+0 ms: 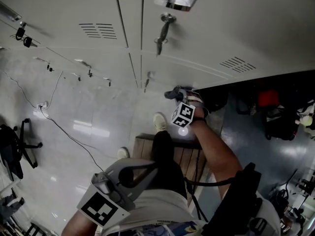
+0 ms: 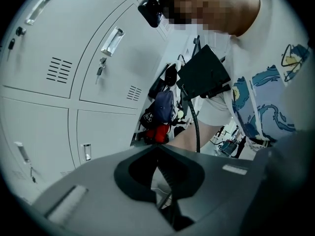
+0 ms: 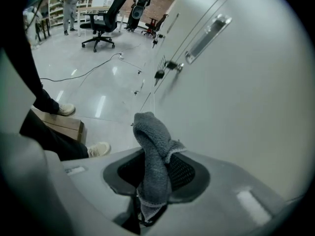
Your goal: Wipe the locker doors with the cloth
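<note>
Cloth [image 3: 153, 156], grey and bunched, stands pinched in the clamped jaws of the right gripper [image 3: 150, 193]. Its free end is just beside the locker doors [image 3: 256, 107], low down, though contact is unclear. The left gripper [image 2: 161, 178], jaws together on nothing, hangs well away from the doors. Wiping seems in hand. Next, the cloth likely needs pressing flat and sweeping across the panel.

Pale glossy floor [image 1: 113, 132], crossed by a thin black cable [image 1: 69, 134]. Standing on it: a low slatted wooden surface [image 1: 189, 157]; one light shoe [image 1: 159, 122] just beyond its far end, a second shoe [image 1: 123, 153] at its left corner; a black office chair [image 1: 17, 149] at far left. Darker floor to the right, carrying bags [image 1: 275, 122].
</note>
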`<state>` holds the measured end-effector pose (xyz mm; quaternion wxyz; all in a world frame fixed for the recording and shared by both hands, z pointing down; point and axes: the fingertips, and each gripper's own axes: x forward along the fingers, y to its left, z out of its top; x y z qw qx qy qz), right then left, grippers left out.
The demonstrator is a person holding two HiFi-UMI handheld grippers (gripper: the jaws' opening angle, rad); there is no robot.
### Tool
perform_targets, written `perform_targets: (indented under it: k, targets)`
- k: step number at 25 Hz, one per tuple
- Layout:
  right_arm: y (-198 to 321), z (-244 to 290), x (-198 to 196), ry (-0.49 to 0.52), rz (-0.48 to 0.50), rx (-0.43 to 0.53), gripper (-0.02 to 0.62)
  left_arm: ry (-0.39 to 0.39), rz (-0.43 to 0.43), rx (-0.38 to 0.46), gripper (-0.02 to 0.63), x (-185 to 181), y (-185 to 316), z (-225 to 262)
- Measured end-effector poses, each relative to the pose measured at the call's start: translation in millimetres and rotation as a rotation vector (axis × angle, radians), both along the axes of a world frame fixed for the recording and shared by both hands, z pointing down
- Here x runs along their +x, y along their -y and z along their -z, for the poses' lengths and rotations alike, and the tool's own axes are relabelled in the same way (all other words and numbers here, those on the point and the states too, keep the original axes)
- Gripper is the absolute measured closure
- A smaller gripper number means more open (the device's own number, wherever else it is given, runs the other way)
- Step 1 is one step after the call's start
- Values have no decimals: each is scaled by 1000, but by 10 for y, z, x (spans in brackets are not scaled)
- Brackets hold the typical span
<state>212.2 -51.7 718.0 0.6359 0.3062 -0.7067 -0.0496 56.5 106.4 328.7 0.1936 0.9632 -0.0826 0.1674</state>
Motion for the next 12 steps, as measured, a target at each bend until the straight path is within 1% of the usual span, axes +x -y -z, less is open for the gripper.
perform_targets:
  k: [3,6,10,12]
  targets:
    - [-51,628,-108,31,18,87,482,-15,-27,15,604,-1,-63,82]
    - [-95,1373,-183,51,22,181,482,-54,-51,34,604,-20,-123,191]
    - [-170,2338,-285,66,15,246,482,-97,-75,62,604,-34,-161,314]
    - [-177,2792,-358,74,22,296,480,-112,-85,72,604,-29,-180,363]
